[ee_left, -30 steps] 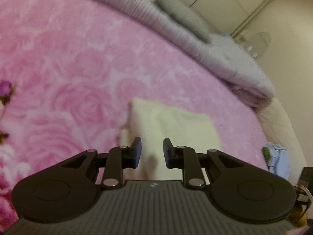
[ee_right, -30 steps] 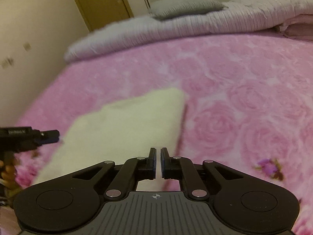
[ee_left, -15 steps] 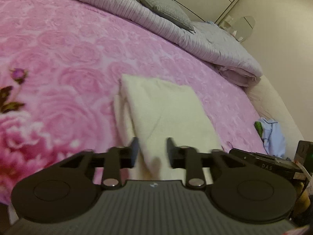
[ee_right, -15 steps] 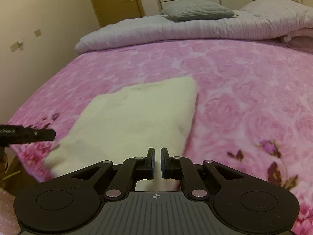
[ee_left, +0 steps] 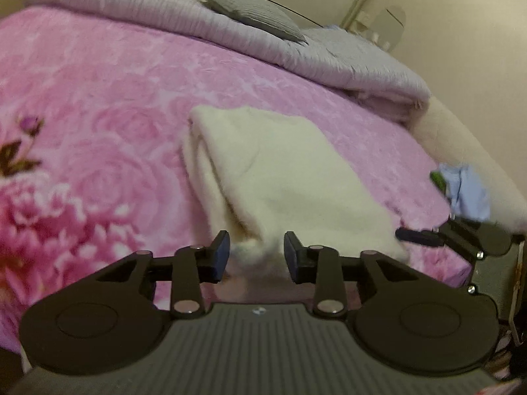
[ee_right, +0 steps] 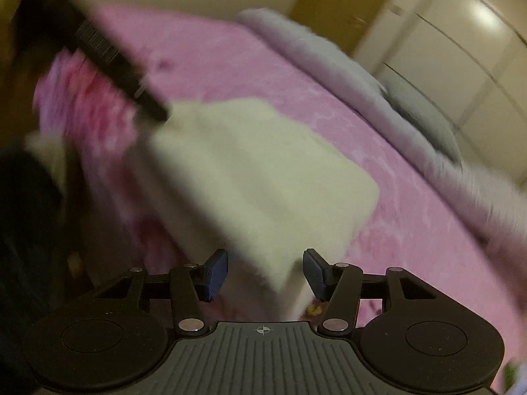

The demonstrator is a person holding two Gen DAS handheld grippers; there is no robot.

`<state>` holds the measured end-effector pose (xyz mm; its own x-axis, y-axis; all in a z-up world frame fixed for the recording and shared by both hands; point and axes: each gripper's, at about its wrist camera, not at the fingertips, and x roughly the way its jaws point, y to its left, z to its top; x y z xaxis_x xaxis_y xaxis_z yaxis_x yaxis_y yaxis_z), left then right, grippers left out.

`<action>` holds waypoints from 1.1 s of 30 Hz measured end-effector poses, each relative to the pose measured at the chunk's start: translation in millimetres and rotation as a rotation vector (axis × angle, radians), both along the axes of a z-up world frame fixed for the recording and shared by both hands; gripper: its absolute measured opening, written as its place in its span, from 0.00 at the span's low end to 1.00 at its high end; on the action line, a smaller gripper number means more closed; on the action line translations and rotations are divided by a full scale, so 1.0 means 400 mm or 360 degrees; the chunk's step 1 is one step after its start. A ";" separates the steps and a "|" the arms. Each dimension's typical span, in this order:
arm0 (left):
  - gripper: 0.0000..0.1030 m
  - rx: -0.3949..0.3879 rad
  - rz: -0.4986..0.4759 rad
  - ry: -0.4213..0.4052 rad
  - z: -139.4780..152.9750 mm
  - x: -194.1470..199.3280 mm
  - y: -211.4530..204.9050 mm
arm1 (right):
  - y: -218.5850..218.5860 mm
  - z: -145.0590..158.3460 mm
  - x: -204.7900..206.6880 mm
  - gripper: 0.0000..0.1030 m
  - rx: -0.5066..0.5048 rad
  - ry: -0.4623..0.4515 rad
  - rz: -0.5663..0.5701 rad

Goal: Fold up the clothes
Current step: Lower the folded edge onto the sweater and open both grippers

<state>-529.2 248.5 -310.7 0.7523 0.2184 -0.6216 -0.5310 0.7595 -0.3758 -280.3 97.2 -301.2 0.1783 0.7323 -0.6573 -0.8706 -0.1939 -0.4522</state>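
Note:
A folded cream fleece garment [ee_left: 276, 177] lies on the pink rose bedspread [ee_left: 98, 105] near the bed's front edge. My left gripper [ee_left: 257, 256] is open, its jaws either side of the garment's near corner, not closed on it. In the right wrist view the garment [ee_right: 260, 177] lies in a blurred frame and my right gripper [ee_right: 265, 275] is open, its jaws straddling the near corner. The other gripper shows at the right of the left wrist view [ee_left: 461, 233] and at the top left of the right wrist view [ee_right: 108, 62].
A rolled lilac quilt [ee_left: 197, 16] and a grey pillow [ee_left: 257, 16] lie along the bed's far side. A blue cloth [ee_left: 467, 191] lies off the bed to the right. Wardrobe doors [ee_right: 461, 52] and a wooden door [ee_right: 339, 3] stand behind.
Both grippers have pulled back toward the bed's front edge. My right gripper went from shut to open and swung left. My left gripper has opened a little wider.

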 end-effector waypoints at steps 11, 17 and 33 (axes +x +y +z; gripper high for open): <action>0.13 -0.0898 0.0222 -0.0356 -0.162 -0.110 0.119 | -0.005 -0.010 0.057 0.08 -0.0009 0.0107 -0.0045; 0.12 -0.0499 0.0071 -0.0019 -0.046 -0.075 0.075 | -0.010 0.006 0.068 0.11 -0.0088 0.0084 -0.0020; 0.03 -0.0447 0.0056 -0.0014 -0.104 -0.002 -0.010 | 0.003 0.020 0.228 0.11 0.0022 0.1142 -0.0799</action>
<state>-530.1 244.6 -352.2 0.7528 0.0648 -0.6551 -0.5513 0.6059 -0.5736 -189.1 98.5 -293.3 0.0287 0.6870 -0.7261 -0.9268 0.2904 0.2381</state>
